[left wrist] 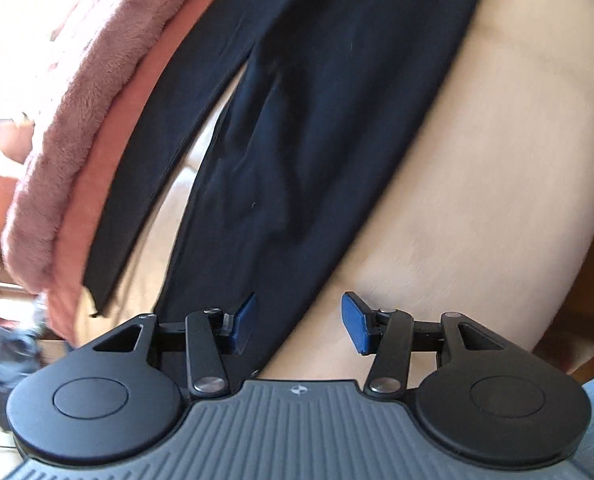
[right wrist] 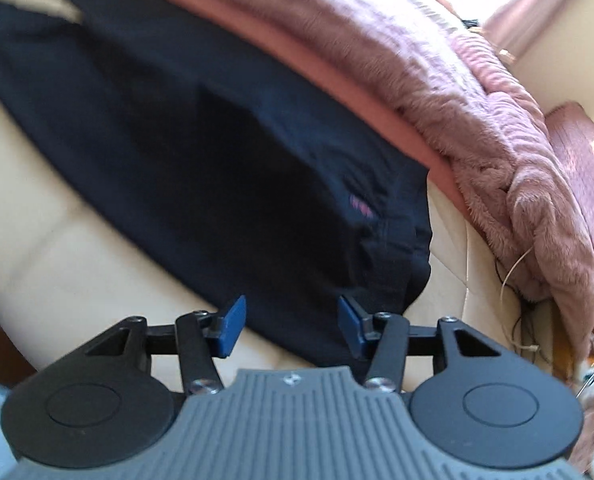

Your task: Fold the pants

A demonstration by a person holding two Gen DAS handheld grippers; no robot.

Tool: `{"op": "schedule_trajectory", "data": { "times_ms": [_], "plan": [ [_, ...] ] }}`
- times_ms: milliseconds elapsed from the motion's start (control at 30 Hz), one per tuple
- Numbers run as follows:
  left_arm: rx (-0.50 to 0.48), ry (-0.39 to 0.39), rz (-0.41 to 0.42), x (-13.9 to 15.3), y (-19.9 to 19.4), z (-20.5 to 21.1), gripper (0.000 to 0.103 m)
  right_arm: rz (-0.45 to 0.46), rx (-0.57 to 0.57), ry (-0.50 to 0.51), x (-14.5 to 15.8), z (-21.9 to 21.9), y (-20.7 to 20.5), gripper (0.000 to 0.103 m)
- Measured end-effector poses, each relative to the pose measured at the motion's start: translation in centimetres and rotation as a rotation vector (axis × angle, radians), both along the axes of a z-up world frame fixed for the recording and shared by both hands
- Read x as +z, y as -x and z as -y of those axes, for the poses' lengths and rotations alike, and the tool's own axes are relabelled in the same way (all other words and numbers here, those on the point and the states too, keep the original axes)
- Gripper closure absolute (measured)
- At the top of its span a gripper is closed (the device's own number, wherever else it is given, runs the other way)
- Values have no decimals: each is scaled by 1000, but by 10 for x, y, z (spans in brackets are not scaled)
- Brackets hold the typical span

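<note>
My left tool [left wrist: 299,322] and right tool [right wrist: 291,326] match: ribbed grey housing stamped with a small round emblem, black round discs on both sides, black linkage arms with silver screws, blue pads [left wrist: 244,322] at the tips.

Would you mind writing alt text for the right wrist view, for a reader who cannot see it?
Dark navy pants lie spread on a cream surface, with the right gripper just above their near edge, its blue pads apart and gripping nothing. A fluffy pink blanket runs along the far side of the pants.
</note>
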State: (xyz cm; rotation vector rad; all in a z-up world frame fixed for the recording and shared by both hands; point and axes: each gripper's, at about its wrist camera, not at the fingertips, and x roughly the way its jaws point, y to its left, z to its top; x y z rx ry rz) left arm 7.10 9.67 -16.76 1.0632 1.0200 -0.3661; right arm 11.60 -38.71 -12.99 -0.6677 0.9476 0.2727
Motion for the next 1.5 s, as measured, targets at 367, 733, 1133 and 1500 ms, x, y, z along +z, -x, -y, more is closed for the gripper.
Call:
{"op": "schedule_trajectory", "data": {
  "times_ms": [367, 733, 1133, 1500],
  "plan": [
    [-64, -222, 88, -17, -7, -11, 46, -27, -12, 70, -20, 21, -2, 55],
    [133, -257, 67, -23, -35, -31, 97, -71, 188, 266, -39, 21, 12, 55],
    [489, 25, 213, 24, -76, -49, 102, -56, 408, 463, -69, 22, 19, 91],
    [639, 240, 370, 85, -72, -50, 102, 167, 179, 357, -21, 28, 15, 103]
  ]
}}
